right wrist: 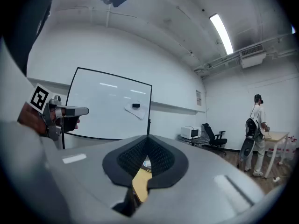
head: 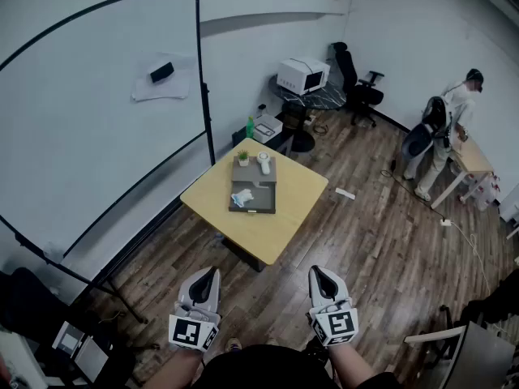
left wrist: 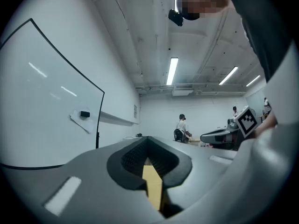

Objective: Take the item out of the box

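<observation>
Nearest to us, the left claw (head: 212, 272) and the right claw (head: 319, 271) hang side by side over the wooden floor (head: 365, 241), well apart from the work area. In each gripper view the pads meet at the tips, with nothing between them: both claws are closed and empty. Only a sliver of yellow shows through the slot behind the pads.

Further out stands the square yellow surface (head: 284, 217). On it lies a shallow grey box (head: 263, 194), open at the top. The item (head: 242, 197) rests inside it, toward the box's left side. It is small, white and irregular in outline. At this range we cannot tell what it is made of.

We judge the item to be light and possibly soft or crumpled, so a gentle pinch should suffice. We advise opening one claw, descending from above and taking hold across the narrow middle. The box is low and may slide, so the other claw can steady its rim.

Just behind the box, a small potted plant (head: 242, 158) and a white object (head: 263, 164) sit on a grey panel. Keep clear of both.

Beyond are a whiteboard (head: 89, 136), a microwave (head: 302, 75) and a person (head: 446, 132) at a far desk
</observation>
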